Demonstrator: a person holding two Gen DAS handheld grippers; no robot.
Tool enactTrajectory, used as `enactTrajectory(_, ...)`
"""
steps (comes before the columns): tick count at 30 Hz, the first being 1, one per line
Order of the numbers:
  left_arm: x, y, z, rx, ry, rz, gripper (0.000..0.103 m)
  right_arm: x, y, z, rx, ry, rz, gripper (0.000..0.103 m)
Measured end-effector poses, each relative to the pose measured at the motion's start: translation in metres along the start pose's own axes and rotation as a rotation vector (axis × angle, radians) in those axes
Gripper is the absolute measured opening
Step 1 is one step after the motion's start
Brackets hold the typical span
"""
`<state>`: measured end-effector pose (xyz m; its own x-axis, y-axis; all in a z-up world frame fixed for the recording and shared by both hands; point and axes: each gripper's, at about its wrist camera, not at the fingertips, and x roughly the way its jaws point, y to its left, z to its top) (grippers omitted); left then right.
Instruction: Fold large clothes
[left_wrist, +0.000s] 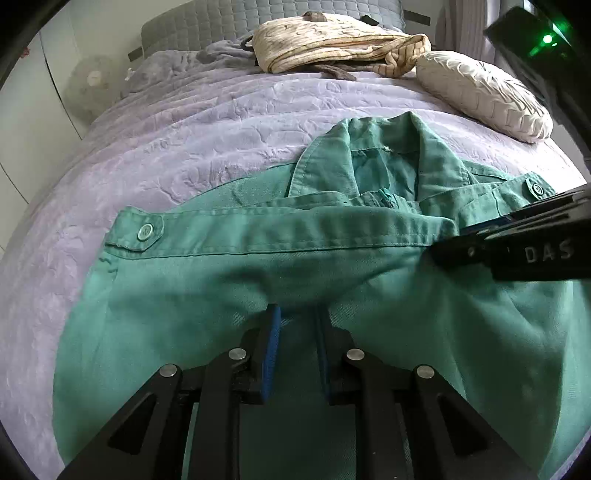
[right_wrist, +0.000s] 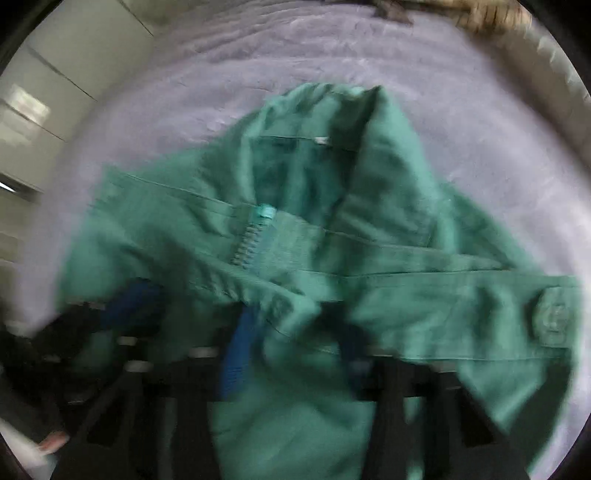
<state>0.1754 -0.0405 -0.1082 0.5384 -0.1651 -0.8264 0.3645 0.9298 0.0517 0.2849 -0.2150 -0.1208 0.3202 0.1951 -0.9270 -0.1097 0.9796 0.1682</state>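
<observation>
A green jacket (left_wrist: 258, 280) lies on the lilac bedspread (left_wrist: 184, 147), collar toward the pillows, with a buttoned sleeve cuff (left_wrist: 138, 232) folded across its front. My left gripper (left_wrist: 297, 314) has its blue pads around a pinch of the jacket's fabric. My right gripper (left_wrist: 454, 236) comes in from the right and grips the sleeve's edge. In the blurred right wrist view, the right gripper (right_wrist: 295, 332) holds a fold of the jacket (right_wrist: 332, 229) near its zipper (right_wrist: 255, 236); the left gripper (right_wrist: 125, 302) shows at lower left.
A cream pillow (left_wrist: 484, 92) lies at the far right of the bed. A beige striped blanket (left_wrist: 332, 40) and grey clothes sit by the quilted headboard (left_wrist: 229, 22). A fan (left_wrist: 90, 83) and white cabinets stand to the left.
</observation>
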Motion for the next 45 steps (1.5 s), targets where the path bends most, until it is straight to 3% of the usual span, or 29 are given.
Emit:
enactTrajectory(1,-0.001,0.001,0.000,-0.006,-0.003,0.002,0.020,-0.004,0.004,-0.002,0.004,-0.035,0.007,0.008)
enactTrajectory(3,-0.005,0.003,-0.001,-0.024,-0.012,0.001,0.021,-0.025,0.013,-0.006,0.011,-0.154,0.010,0.007)
enactTrajectory(6,-0.007,0.007,-0.003,-0.039,-0.045,0.009,0.021,-0.073,0.024,-0.026,0.001,-0.414,0.063,0.007)
enactTrajectory(7,-0.003,0.007,-0.004,-0.035,-0.027,0.012,0.021,-0.081,0.030,-0.033,-0.013,-0.474,0.001,0.007)
enactTrajectory(8,0.000,0.007,-0.004,-0.031,-0.015,0.012,0.021,-0.081,0.030,-0.036,-0.017,-0.487,-0.059,0.011)
enactTrajectory(9,0.000,0.008,-0.004,-0.028,-0.014,0.009,0.021,-0.076,0.026,-0.035,-0.014,-0.460,-0.122,0.025)
enactTrajectory(10,-0.001,0.010,-0.002,-0.029,-0.009,0.006,0.021,-0.064,0.017,-0.030,0.014,-0.379,-0.180,0.036)
enactTrajectory(12,-0.007,0.015,0.002,-0.034,-0.001,0.011,0.021,-0.059,-0.015,-0.031,0.141,-0.299,-0.143,0.036)
enactTrajectory(13,-0.010,0.020,0.005,-0.040,-0.009,0.019,0.021,-0.069,-0.035,-0.039,0.215,-0.317,-0.099,0.036)
enactTrajectory(15,-0.016,0.034,0.012,-0.048,-0.040,0.042,0.021,-0.092,-0.061,-0.051,0.305,-0.376,-0.111,0.039)
enactTrajectory(18,-0.009,0.063,0.024,-0.070,-0.035,0.102,0.021,-0.111,-0.090,-0.059,0.329,-0.399,-0.210,0.077)
enactTrajectory(21,0.007,0.092,0.033,-0.119,0.006,0.159,0.021,-0.100,-0.112,-0.054,0.305,-0.298,-0.294,0.077)
enactTrajectory(22,0.012,0.099,0.034,-0.134,0.017,0.182,0.021,-0.089,-0.117,-0.051,0.301,-0.247,-0.318,0.072)
enactTrajectory(23,0.018,0.106,0.034,-0.151,0.032,0.207,0.021,-0.079,-0.123,-0.052,0.308,-0.203,-0.333,0.061)
enactTrajectory(24,0.024,0.114,0.032,-0.170,0.051,0.221,0.021,-0.079,-0.129,-0.057,0.319,-0.173,-0.302,0.009)
enactTrajectory(25,0.027,0.118,0.029,-0.181,0.058,0.214,0.021,-0.077,-0.133,-0.062,0.342,-0.154,-0.251,0.004)
enactTrajectory(29,0.034,0.113,0.022,-0.119,0.052,0.235,0.021,-0.115,-0.131,-0.075,0.334,-0.376,-0.278,0.005)
enactTrajectory(30,0.037,0.111,0.020,-0.106,0.052,0.244,0.021,-0.112,-0.140,-0.076,0.357,-0.369,-0.266,0.007)
enactTrajectory(33,0.036,0.111,0.021,-0.100,0.058,0.246,0.021,-0.078,-0.181,-0.085,0.490,-0.238,-0.174,0.014)
enactTrajectory(35,0.031,0.116,0.023,-0.104,0.072,0.231,0.021,-0.083,-0.200,-0.099,0.616,-0.269,-0.071,0.015)
enactTrajectory(38,0.021,0.125,0.030,-0.107,0.084,0.224,0.021,-0.107,-0.213,-0.117,0.725,-0.289,-0.096,0.028)
enactTrajectory(41,-0.003,0.131,0.027,-0.110,0.091,0.151,0.021,-0.137,-0.204,-0.133,0.693,-0.331,-0.139,0.031)
enactTrajectory(45,-0.032,0.120,0.007,-0.078,0.129,0.033,0.021,-0.149,-0.155,-0.134,0.554,-0.349,-0.014,0.031)
